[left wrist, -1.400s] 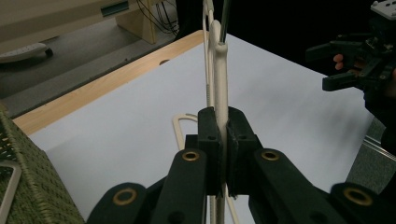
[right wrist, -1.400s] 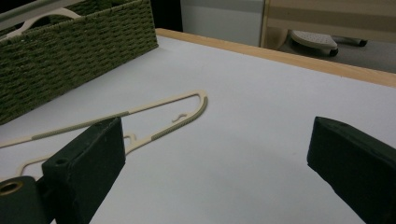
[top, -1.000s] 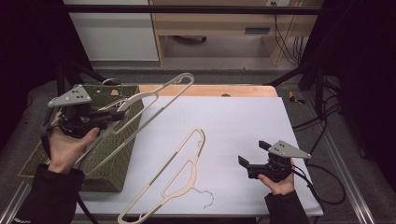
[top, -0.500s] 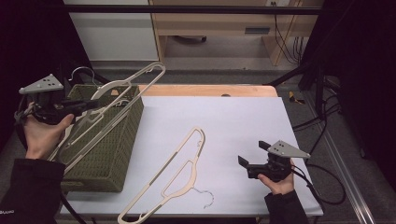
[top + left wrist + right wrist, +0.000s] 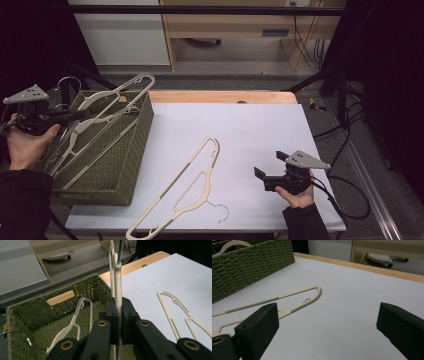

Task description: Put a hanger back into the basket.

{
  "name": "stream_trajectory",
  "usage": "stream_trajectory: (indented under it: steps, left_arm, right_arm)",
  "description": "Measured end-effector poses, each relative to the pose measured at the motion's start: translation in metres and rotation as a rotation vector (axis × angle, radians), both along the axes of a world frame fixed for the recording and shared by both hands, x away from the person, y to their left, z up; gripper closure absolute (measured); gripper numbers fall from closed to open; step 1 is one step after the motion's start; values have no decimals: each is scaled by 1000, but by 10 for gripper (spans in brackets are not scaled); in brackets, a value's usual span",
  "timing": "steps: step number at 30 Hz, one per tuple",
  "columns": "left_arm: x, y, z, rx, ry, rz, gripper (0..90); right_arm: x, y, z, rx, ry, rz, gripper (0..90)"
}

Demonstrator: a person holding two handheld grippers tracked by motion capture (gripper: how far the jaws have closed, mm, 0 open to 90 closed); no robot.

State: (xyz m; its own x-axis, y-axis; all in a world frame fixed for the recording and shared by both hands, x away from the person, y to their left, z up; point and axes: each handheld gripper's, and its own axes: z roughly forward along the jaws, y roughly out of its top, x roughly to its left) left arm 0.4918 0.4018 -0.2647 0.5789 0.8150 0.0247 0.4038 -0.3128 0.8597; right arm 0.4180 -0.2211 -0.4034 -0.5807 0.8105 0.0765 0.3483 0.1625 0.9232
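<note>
Left hand-held gripper (image 5: 75,116) clenched on cream hanger (image 5: 107,100) over green basket (image 5: 125,165) at 9 o'clock, right hand-held gripper (image 5: 267,175) released; hook risks snagging weave if lowered tilted.

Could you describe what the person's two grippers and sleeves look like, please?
Both grippers are black, each topped by a grey three-cornered plate with small holes. The left gripper has black arms with brass-coloured rivets and flat black fingers. The right gripper has blocky black fingers, and a black cable trails from it. Both forearms wear dark sleeves.
</note>
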Motion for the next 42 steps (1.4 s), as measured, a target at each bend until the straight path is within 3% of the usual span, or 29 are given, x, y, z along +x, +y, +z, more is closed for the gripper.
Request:
stream_trajectory:
  steps: [5, 16, 26, 29, 36, 42]
  left_arm:
    - [1, 13, -7, -5, 3, 9, 861]
    - [1, 34, -25, 8, 48, 35, 860]
    - [6, 27, -43, 17, 97, 37, 860]
    - [10, 21, -49, 41, 120, 45, 860]
    - [20, 22, -74, 38, 186, 86, 860]
    - [25, 17, -86, 38, 209, 141, 855]
  right_arm:
    - [1, 0, -1, 2, 3, 1, 48]
    - [1, 0, -1, 5, 4, 0, 47]
    - [1, -1, -1, 4, 2, -2, 46]
    - [0, -1, -1, 3, 3, 2, 46]
    - [0, -1, -1, 7, 4, -2, 45]
    - [1, 0, -2, 3, 9, -1, 45]
